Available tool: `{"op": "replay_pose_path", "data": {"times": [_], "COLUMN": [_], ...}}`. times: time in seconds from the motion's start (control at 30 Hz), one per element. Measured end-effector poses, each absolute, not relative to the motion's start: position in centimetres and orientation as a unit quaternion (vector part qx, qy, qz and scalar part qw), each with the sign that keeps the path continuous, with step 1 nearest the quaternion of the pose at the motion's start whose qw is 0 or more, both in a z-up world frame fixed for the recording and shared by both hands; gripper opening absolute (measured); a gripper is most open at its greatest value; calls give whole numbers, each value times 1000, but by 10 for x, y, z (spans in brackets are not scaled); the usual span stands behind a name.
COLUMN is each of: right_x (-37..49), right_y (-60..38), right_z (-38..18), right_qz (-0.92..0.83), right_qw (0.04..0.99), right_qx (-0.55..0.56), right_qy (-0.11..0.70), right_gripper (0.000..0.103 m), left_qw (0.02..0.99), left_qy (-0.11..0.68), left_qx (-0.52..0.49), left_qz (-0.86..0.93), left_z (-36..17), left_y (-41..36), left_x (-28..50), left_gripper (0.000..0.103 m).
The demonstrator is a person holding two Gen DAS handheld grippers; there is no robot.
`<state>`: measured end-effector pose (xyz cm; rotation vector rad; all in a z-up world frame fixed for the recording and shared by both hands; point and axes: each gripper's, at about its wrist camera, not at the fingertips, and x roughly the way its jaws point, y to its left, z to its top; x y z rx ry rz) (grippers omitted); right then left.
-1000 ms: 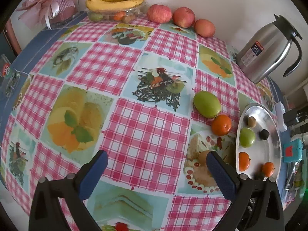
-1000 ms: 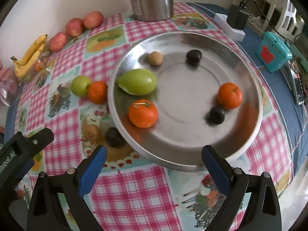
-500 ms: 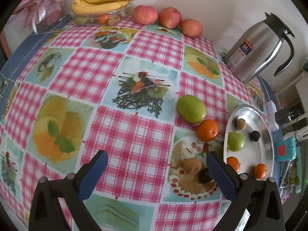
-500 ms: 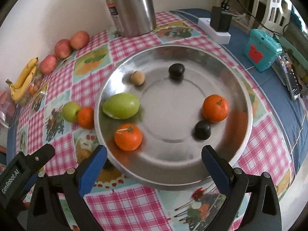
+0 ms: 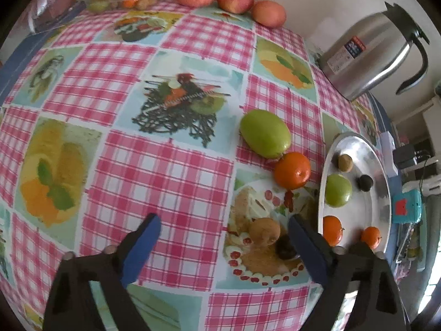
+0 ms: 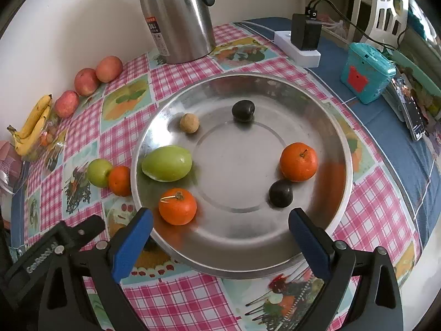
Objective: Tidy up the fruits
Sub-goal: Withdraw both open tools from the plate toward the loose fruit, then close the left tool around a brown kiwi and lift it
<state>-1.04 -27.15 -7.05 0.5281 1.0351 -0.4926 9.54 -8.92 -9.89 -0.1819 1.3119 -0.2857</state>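
Fruit half sorted on a checked tablecloth — some pieces on the steel tray, others beside it

From left in the right wrist view: a green fruit touches an orange on the cloth just outside the tray's rim; inside lie a larger green fruit, a second orange, a small tan fruit, two dark plums and a third orange. The right gripper hangs over the tray's near rim, jaws wide, holding nothing. The left gripper — its jaws have just been closing, though they are well apart and grip nothing — hovers over the cloth with a brown fruit and a dark fruit between its fingers, near the right one
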Motion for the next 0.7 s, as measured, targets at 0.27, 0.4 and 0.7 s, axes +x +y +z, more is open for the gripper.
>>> {"op": "replay_pose_path", "data": {"times": [0.27,0.4,0.7], "right_x": [-9,-9,-9], "right_y": [-269,-269,-269], "right_z": [-71,-72,-72], "right_qz": [-228,-228,-228], "right_qw": [808,807,806], "right_qx": [243,244,243], "right_qy": [487,487,489], "right_gripper": [99,99,99], "left_qw": [768,767,744], "left_qy": [616,615,629], "left_qx": [-83,-84,-136], "left_qz": [-157,-163,-180], "left_z": [-105,-106,-112], "left_y": [-106,-109,-106], "left_x": [99,100,102], "left_gripper": [68,56,36]}}
